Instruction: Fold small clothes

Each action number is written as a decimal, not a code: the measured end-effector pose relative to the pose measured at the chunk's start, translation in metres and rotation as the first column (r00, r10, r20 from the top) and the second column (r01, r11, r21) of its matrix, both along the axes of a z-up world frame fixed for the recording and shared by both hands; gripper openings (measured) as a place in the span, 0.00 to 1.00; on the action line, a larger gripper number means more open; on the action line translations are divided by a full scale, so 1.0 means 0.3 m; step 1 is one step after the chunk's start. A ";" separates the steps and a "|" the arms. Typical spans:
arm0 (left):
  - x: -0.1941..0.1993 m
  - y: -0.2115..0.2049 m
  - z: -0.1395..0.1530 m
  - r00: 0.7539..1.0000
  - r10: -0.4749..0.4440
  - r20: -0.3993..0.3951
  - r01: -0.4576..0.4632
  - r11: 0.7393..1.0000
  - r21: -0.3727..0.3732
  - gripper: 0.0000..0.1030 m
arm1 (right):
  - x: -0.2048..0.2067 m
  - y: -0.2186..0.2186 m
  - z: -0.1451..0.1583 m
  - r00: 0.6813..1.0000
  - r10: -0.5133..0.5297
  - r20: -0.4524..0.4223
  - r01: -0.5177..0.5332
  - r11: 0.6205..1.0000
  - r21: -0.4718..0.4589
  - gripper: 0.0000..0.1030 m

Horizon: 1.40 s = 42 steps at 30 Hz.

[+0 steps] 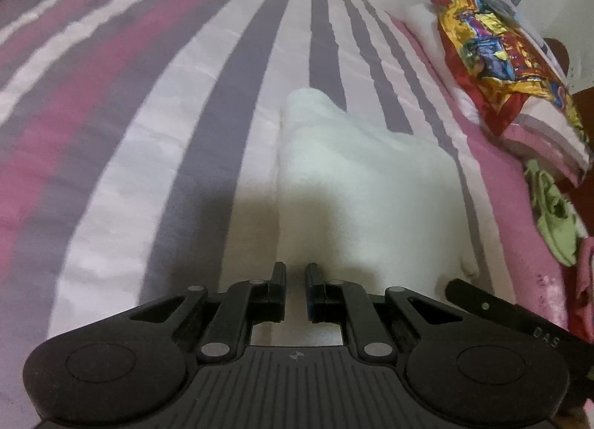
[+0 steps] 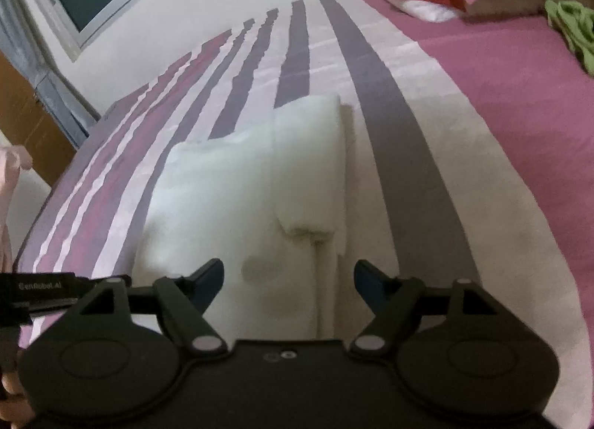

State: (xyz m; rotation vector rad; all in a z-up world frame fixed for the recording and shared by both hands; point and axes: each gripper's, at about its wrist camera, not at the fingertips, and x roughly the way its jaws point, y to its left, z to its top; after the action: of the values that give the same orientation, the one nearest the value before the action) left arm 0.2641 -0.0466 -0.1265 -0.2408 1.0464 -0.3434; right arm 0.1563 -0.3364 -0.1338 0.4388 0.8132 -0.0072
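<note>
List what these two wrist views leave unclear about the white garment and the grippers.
- White garment: its near edge is hidden behind the left gripper in the left wrist view, and the picture is blurred, so any contact is unclear.
- Right gripper: open above the garment; the near hem is hidden by its body.
- Green cloth: cut off by the right wrist view's edge.

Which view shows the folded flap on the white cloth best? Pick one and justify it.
The right wrist view. There the white cloth lies spread out, and its folded flap shows with clear edges on the striped bedsheet. The left wrist view shows the same cloth only as a blurred white shape; no fold line can be made out.
</note>
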 end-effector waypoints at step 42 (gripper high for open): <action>0.042 -0.019 -0.088 0.998 0.007 0.062 0.003 0.988 -0.152 0.61 | 0.070 -0.043 -0.056 1.000 0.008 0.025 -0.010 0.996 0.088 0.78</action>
State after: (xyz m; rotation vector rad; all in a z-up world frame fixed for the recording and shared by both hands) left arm 0.2768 -0.0523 -0.1528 -0.3659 0.9589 -0.4275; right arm 0.1774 -0.3493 -0.1505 0.5180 0.7930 0.0425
